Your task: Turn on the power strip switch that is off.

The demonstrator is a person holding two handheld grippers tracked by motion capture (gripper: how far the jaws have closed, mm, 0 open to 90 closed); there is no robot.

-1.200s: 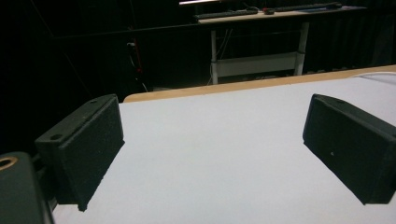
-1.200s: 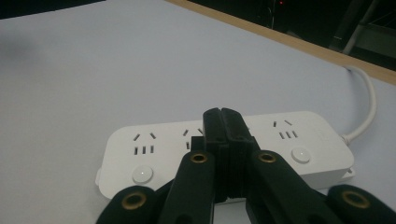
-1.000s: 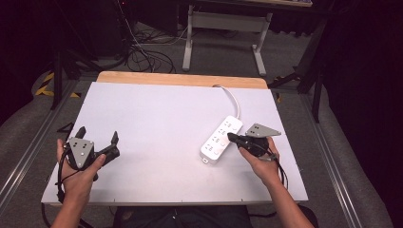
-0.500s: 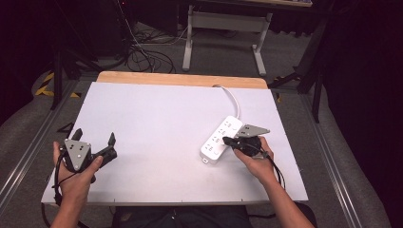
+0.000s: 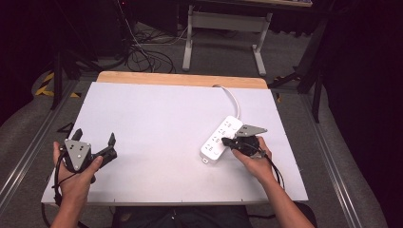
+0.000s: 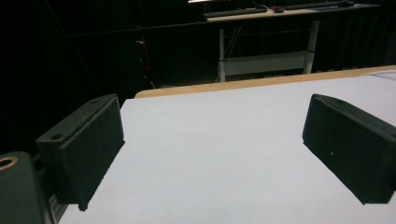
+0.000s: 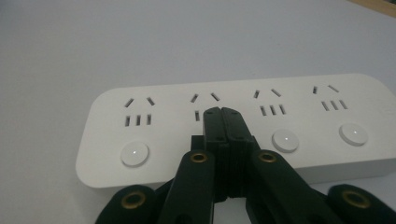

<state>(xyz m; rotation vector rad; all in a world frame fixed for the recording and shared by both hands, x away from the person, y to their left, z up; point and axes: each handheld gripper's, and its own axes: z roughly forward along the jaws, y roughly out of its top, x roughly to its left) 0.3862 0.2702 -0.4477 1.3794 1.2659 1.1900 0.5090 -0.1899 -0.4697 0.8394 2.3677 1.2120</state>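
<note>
Right gripper view showed your right gripper (image 7: 222, 112) pressed together over the power strip (image 7: 233, 126). Its long axis ran crosswise ahead of the jaws, sockets facing up.

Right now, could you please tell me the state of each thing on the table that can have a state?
power strip: flat on the white table, sockets up, nothing plugged in, its white cable running off the far edge.
right gripper: jaws shut, tips over the strip's second button, holding nothing.
left gripper: jaws open, nothing between them, far from the strip.
</note>
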